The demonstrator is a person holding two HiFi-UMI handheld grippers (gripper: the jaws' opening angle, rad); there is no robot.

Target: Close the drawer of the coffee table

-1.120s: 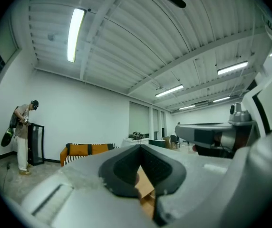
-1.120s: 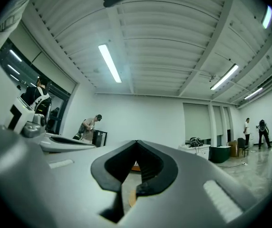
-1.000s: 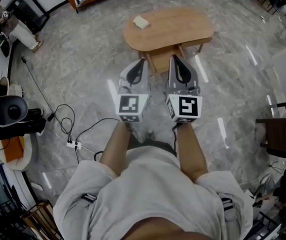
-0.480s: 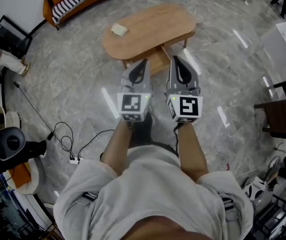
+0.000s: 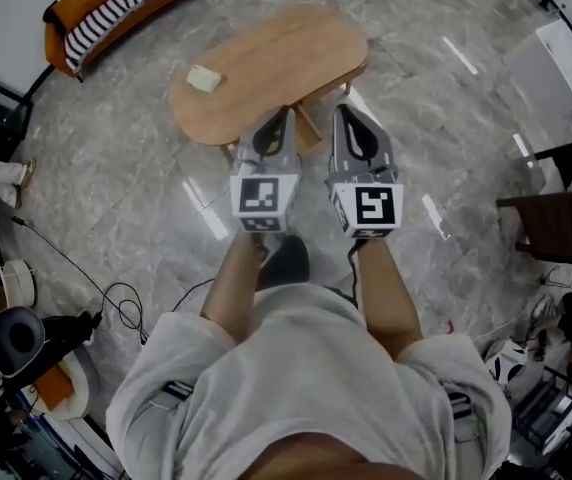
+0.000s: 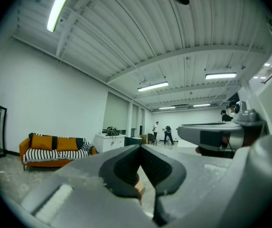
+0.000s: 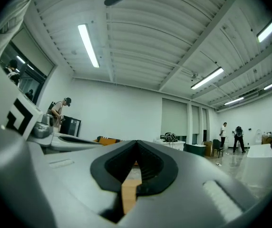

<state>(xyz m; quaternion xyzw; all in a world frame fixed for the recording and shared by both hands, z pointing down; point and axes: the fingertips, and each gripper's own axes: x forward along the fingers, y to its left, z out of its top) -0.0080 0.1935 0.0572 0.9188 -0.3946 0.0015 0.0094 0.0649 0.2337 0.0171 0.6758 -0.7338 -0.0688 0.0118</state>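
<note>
both hand-held tools have travelled across the grey marble-pattern floor [image 5: 136,188]. a second ago the oval light-wood coffee table [image 5: 286,48] lay well ahead at 12 to 1 o'clock in the head view, with bare floor between it and the jaw tips. now it has slid to 11 to 12 o'clock and the tips overlap its near edge.

the left gripper [image 5: 282,120] is clenched on nothing, and the right gripper [image 5: 344,116] is the same. each gripper view shows the dark pads meeting with only a sliver of wood beyond them. their closure has not changed over the approach.

the box-like wooden drawer [image 5: 307,128] shows between the two tools, at 12 o'clock from the person. it appears to stick out from under the tabletop's near edge, so it seems not yet closed.

a small pale pad [image 5: 204,78] lies on the tabletop's 9 o'clock end. an orange sofa with a striped throw [image 5: 106,8] stands at 10 to 11 o'clock.

the approach looks nearly complete. clenched jaws suit a push, so the drawer front probably just needs pressing in towards 12 o'clock. whether either tip touches it yet, i cannot tell.
</note>
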